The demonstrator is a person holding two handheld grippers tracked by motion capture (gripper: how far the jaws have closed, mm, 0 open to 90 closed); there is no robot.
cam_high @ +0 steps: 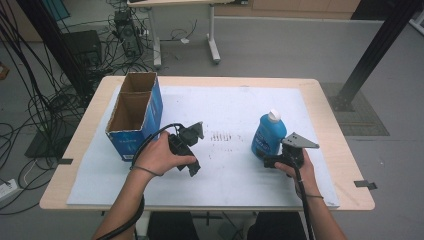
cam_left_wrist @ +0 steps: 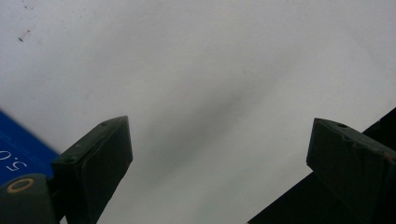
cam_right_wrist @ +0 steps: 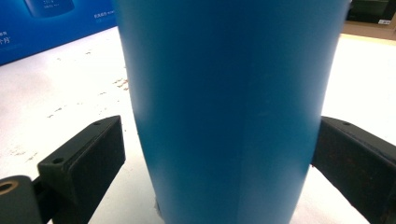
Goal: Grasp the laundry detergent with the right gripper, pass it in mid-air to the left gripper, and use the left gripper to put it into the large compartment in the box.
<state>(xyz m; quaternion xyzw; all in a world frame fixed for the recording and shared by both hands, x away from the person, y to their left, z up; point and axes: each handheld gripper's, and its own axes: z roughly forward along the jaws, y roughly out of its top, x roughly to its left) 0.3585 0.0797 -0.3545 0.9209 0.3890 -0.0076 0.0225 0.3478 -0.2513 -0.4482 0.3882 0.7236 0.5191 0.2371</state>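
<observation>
I see the table (cam_high: 330, 120) under its white sheet (cam_high: 235, 110) spread ahead of both claws. Off to the left of my left gripper (cam_high: 192, 167) stands the open blue cardboard box (cam_high: 134, 116), close by but not touching it. The blue bottle (cam_high: 268, 134) with the white cap stands upright directly in front of my right gripper (cam_high: 270, 161); in the right gripper view the bottle (cam_right_wrist: 229, 107) sits between the two jaws. The right-hand jaw looks to be at its wall, while a narrow gap shows beside the left-hand one, so I read this claw as apart, not clamped. My left gripper (cam_left_wrist: 219, 154) has its jaws wide apart over bare sheet, nothing between them, with a corner of the blue box (cam_left_wrist: 18, 149) just to their left.
</observation>
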